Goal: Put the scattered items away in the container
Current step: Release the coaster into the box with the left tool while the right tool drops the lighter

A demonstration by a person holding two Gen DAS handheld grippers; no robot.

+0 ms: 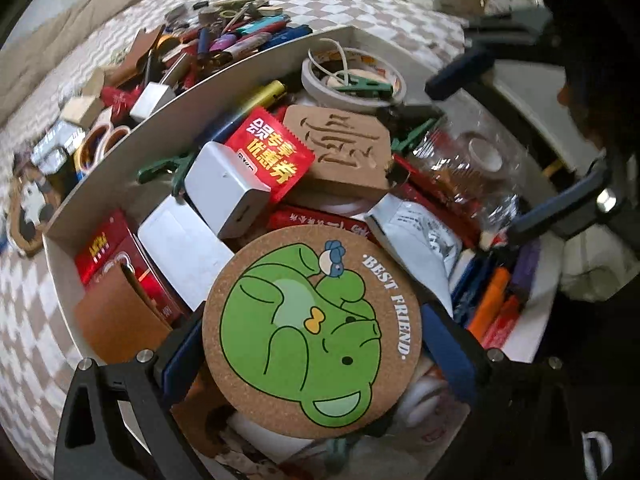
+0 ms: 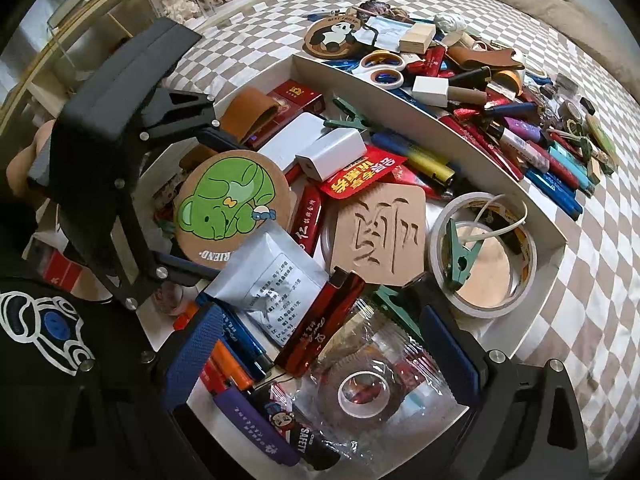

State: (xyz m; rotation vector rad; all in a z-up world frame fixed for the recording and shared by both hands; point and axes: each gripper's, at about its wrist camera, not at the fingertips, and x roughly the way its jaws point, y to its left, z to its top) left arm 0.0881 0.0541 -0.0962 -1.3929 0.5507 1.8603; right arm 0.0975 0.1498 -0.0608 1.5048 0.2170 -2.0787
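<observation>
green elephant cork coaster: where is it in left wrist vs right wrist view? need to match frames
Left wrist: cork coaster sits bottom centre, between the left gripper fingers, over the white tray.
Right wrist: same coaster is left of centre, at the left gripper's tips.
Shared landmark: carved wooden square, just beyond the coaster in the tray.

A bed (image 2: 592, 300) with a brown-and-white checkered cover carried everything. On it sat the white container (image 2: 460, 128), and just beside its far wall lay a pile of scattered items (image 2: 500, 92), among them a panda coaster (image 2: 334, 36).
</observation>
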